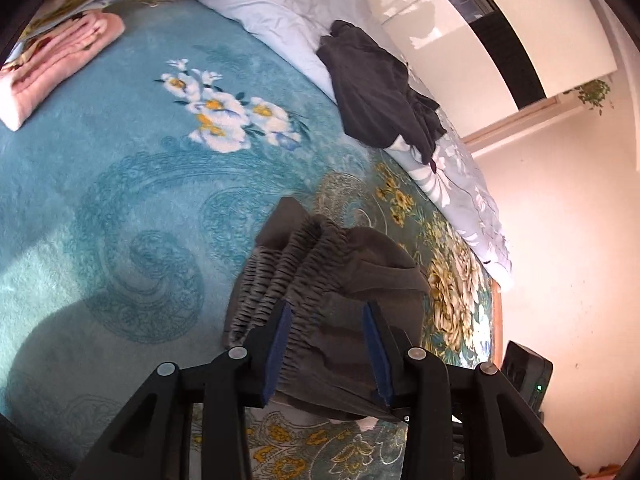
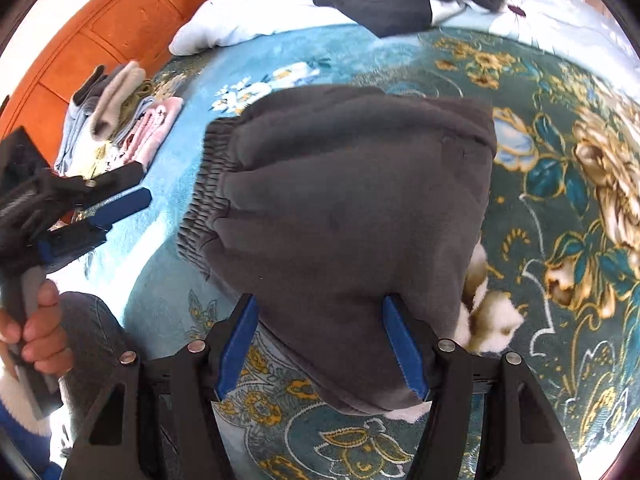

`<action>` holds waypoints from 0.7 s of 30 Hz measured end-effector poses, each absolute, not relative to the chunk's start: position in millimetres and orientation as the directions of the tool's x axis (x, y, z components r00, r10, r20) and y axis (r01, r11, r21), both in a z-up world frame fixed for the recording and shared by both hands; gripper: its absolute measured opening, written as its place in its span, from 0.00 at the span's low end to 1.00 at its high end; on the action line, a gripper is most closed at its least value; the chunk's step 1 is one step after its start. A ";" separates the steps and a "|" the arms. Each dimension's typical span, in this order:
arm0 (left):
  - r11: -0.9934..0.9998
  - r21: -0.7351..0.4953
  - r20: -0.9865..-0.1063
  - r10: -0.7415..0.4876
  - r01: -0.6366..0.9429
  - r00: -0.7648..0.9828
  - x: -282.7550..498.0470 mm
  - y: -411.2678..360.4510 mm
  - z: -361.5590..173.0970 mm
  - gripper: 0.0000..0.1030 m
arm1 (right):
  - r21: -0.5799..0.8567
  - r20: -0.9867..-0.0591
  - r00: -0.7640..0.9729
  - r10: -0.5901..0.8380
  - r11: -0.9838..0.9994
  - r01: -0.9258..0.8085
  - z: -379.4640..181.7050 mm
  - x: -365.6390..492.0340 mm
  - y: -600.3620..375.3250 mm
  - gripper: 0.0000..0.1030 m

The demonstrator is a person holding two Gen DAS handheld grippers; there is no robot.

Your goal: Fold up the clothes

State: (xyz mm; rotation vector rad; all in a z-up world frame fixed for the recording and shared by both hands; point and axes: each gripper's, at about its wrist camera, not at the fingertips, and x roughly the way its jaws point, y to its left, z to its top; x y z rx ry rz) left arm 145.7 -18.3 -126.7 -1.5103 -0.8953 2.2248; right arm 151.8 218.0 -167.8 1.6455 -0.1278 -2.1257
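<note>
Folded grey trousers (image 2: 352,208) with a ruched elastic waistband (image 1: 280,276) lie on the teal flowered blanket (image 1: 120,200). My right gripper (image 2: 320,344) points steeply down over their near end. Its blue pads (image 2: 404,348) stand wide apart with the cloth between them, and I see no pinch. My left gripper (image 1: 328,348) hovers near the waistband end with a gap between its pads; the trousers lie below. In the right wrist view the left gripper (image 2: 132,196) is left of the trousers, open and empty, held by a hand (image 2: 40,320).
A stack of folded clothes (image 2: 116,128), topped in pink (image 1: 60,68), sits by the orange headboard (image 2: 80,40). A crumpled dark garment (image 1: 380,88) lies on the pale duvet (image 1: 272,4) at the far side. The bed edge (image 1: 496,320) runs on the right.
</note>
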 end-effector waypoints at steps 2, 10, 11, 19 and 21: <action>-0.774 -0.626 -0.749 0.562 0.095 -0.351 143.0 -4.4 -144.0 0.40 | 0.343 -0.899 -0.179 -0.399 -0.897 0.280 -177.9 147.5 218.7 0.71; -0.723 -0.671 -0.728 0.600 0.166 -0.332 141.8 -11.1 -169.4 0.40 | 0.403 -0.873 -0.179 -0.453 -0.878 0.258 -162.1 138.5 233.3 0.73; -0.728 -0.665 -0.734 0.595 0.168 -0.328 140.9 -9.5 -169.9 0.40 | 0.400 -0.867 -0.205 -0.454 -0.879 0.258 -154.7 135.5 237.0 0.73; -0.764 -0.631 -0.758 0.570 0.133 -0.318 138.0 -3.4 -169.8 0.40 | 0.399 -0.838 -0.314 -0.445 -0.894 0.202 -153.3 78.5 242.1 0.73; -0.756 -0.641 -0.750 0.580 0.134 -0.317 137.6 -3.7 -170.5 0.40 | 0.395 -0.849 -0.306 -0.431 -0.902 0.175 -168.3 66.3 239.9 0.73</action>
